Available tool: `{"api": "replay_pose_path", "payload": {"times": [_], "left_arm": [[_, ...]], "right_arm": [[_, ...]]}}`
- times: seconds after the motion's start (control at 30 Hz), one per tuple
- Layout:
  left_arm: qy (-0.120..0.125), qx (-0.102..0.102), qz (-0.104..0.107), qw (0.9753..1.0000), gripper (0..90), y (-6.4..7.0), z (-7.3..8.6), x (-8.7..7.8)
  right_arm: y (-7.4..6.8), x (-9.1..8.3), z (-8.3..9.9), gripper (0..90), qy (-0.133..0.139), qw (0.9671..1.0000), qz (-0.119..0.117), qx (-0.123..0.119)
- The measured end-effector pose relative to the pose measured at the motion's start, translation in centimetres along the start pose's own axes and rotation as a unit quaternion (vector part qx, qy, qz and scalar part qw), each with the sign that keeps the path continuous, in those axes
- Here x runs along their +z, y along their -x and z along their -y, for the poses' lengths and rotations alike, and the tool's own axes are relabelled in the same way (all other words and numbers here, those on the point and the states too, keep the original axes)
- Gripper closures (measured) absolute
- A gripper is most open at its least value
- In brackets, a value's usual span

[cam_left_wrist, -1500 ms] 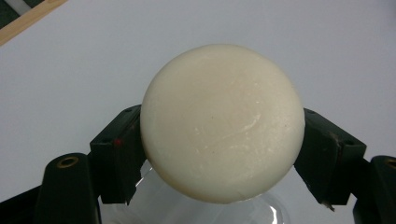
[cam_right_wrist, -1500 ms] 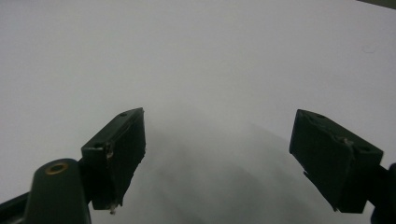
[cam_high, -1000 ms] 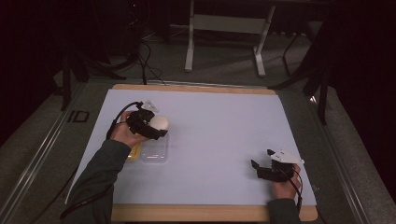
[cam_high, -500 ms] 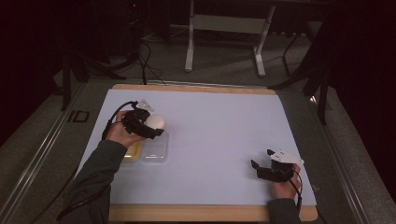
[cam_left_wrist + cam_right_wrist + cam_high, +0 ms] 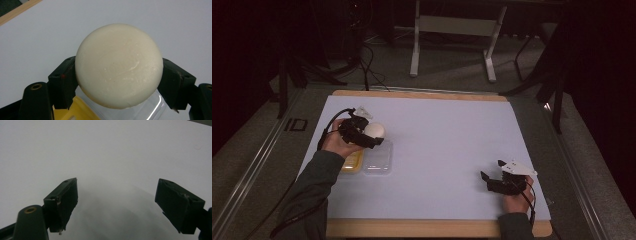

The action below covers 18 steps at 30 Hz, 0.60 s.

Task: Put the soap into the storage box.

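Observation:
A round cream-white bar of soap [image 5: 119, 65] is clamped between the two black jaws of my left gripper [image 5: 373, 135], held above the left part of the white table mat; in the high view the soap [image 5: 375, 130] is a pale ball. Just below it lies a clear plastic case [image 5: 377, 159] with a yellow half [image 5: 351, 162], whose clear edge [image 5: 150, 107] and yellow corner [image 5: 72, 112] peek out under the soap. My right gripper [image 5: 490, 181] rests open near the front right of the mat; its jaws stand wide apart over bare mat [image 5: 116, 202].
The white mat [image 5: 447, 145] covers a wooden table top whose edge [image 5: 422, 94] runs along the back. Black cables [image 5: 329, 131] trail from the left gripper. Beyond the table stand a metal frame [image 5: 452, 30] and dark floor.
My left gripper with the soap has lifted and shifted slightly back and left, away from the case. The right gripper has stayed put.

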State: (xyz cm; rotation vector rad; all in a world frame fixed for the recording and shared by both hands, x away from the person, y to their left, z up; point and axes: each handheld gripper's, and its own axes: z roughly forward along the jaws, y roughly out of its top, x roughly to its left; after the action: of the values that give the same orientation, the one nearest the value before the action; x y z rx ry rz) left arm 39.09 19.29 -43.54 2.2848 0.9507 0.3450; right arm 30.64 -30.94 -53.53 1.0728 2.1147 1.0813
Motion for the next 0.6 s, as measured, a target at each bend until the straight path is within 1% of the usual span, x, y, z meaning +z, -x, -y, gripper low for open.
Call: {"api": "replay_pose_path", "payload": {"times": [0.37,0.6], "left_arm": [[-0.006,-0.006,-0.007,0.9999,25.0,-0.6,0.8,-0.4],[-0.007,-0.020,-0.011,0.9997,25.0,-1.4,1.7,-0.6]], "right_arm": [[0.0,0.0,0.0,18.2,-0.001,1.0000,0.000,0.000],[-0.1,0.0,0.0,18.2,-0.001,1.0000,0.000,-0.001]]}}
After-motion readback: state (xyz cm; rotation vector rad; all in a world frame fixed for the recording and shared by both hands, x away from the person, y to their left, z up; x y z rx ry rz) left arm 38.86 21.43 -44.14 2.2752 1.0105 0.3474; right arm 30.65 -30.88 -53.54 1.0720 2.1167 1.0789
